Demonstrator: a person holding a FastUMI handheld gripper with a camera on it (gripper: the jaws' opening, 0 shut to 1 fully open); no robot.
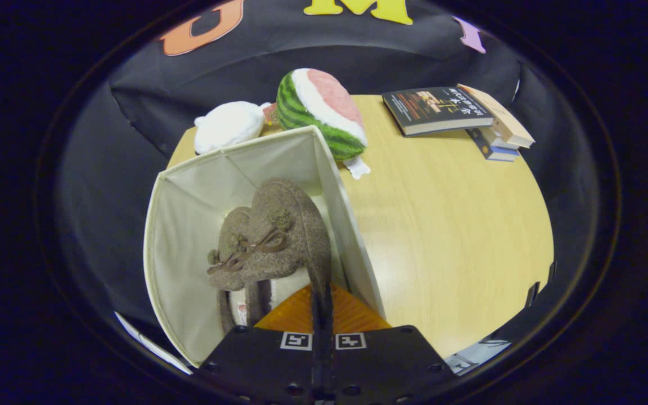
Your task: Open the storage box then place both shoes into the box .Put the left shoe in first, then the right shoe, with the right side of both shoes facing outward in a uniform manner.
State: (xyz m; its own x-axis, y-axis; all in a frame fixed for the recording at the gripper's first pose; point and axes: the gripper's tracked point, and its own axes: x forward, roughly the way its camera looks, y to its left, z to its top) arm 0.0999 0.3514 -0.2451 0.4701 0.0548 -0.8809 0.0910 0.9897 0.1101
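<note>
Cream fabric storage box [189, 236], open-topped, on pale wood desk [459, 236]. Inside: brown fuzzy shoes w/ laces [270, 236], long axis running away from fingers [322, 312]. Orange fingers clenched on nearer shoe's collar edge, just ahead. Shoe lies up-left of fingers, so release goes straight down, prob.

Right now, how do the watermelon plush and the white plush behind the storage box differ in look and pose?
The watermelon plush is striped green with a white and pink face; the white plush is plain white. The watermelon plush looks bigger and stands tilted; the white plush lies low. Both rest on the table beyond the storage box. The gripper grips a shoe.
</note>
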